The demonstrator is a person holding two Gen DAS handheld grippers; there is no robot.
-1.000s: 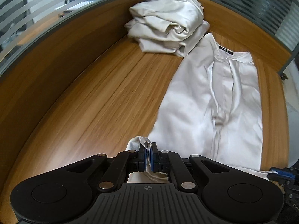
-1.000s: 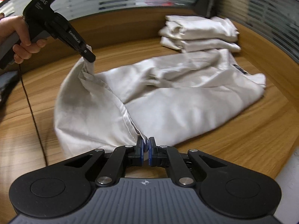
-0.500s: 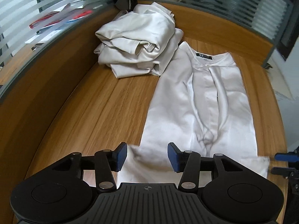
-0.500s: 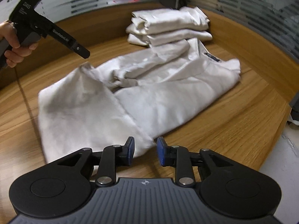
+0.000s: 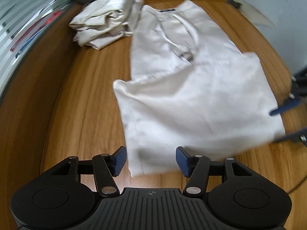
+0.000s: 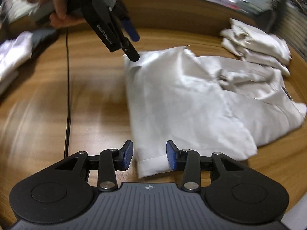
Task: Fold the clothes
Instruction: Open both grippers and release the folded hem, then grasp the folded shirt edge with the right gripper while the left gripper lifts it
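I've laid the hem over the shirt [image 5: 191,99] on the bench [image 5: 80,105]; left tongs [image 5: 151,160] and right tongs [image 6: 149,154] are opening, gripping nothing. Next I'd regrip for another fold

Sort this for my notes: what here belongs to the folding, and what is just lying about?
Job:
shirt
left gripper, opening, empty
right gripper, opening, empty
folded pile

Lying about:
cable
white cloth at table edge
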